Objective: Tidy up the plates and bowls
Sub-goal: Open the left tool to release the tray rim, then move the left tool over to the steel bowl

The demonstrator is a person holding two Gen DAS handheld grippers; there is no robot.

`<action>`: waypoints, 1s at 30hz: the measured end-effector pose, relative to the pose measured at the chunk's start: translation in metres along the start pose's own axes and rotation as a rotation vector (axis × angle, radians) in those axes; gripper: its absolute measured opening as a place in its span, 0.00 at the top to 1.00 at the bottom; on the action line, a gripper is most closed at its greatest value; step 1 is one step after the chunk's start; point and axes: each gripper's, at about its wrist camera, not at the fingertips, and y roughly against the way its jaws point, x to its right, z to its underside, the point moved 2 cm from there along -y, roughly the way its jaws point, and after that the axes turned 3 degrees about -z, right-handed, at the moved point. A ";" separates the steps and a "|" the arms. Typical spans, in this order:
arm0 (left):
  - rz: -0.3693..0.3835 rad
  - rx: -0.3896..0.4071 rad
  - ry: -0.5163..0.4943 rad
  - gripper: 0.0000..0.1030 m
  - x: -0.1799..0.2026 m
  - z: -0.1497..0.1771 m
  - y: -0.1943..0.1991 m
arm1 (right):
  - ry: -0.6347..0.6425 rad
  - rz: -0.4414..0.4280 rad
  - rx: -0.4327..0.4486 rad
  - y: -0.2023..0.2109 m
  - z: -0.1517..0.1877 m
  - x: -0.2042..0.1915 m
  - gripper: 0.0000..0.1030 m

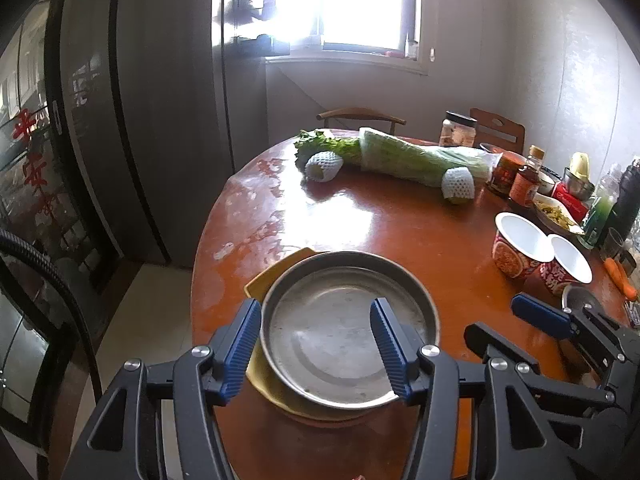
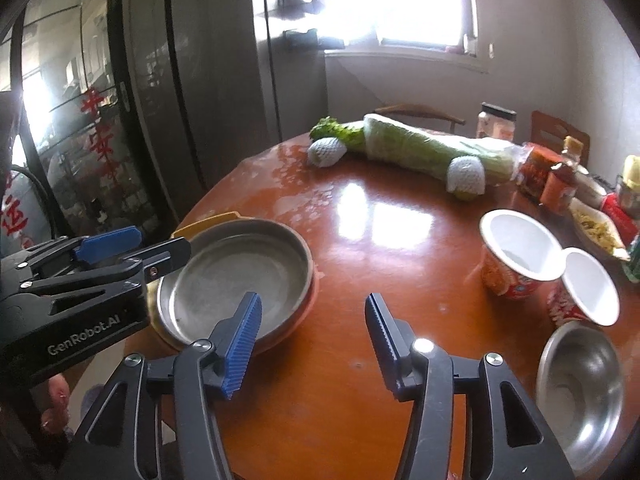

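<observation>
A shallow steel plate (image 1: 348,332) (image 2: 236,276) rests on a yellow plate (image 1: 262,280) (image 2: 204,222) near the table's left edge. My left gripper (image 1: 316,344) (image 2: 160,246) is open over the steel plate's left rim, one finger outside the rim and the other above the plate's inside, and its pads press on nothing. Beside it my right gripper (image 2: 314,340) (image 1: 494,318) is open, with its left finger over the plate's near right edge and its right finger over bare table. A steel bowl (image 2: 580,384) sits at the near right.
On the round brown table (image 1: 380,220) two open instant-noodle cups (image 2: 520,256) stand at the right. A long wrapped cabbage (image 1: 420,160) and two foam-netted fruits lie at the back. Jars and bottles (image 1: 528,180) crowd the far right. A dark fridge (image 1: 140,120) stands to the left.
</observation>
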 end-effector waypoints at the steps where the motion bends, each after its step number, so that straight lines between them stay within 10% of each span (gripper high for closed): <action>1: 0.001 0.002 -0.003 0.45 0.001 0.000 0.001 | 0.002 0.012 0.006 0.002 0.001 0.002 0.45; 30: 0.085 0.081 -0.130 0.43 0.102 -0.021 0.057 | -0.101 0.107 0.220 0.120 0.006 0.074 0.30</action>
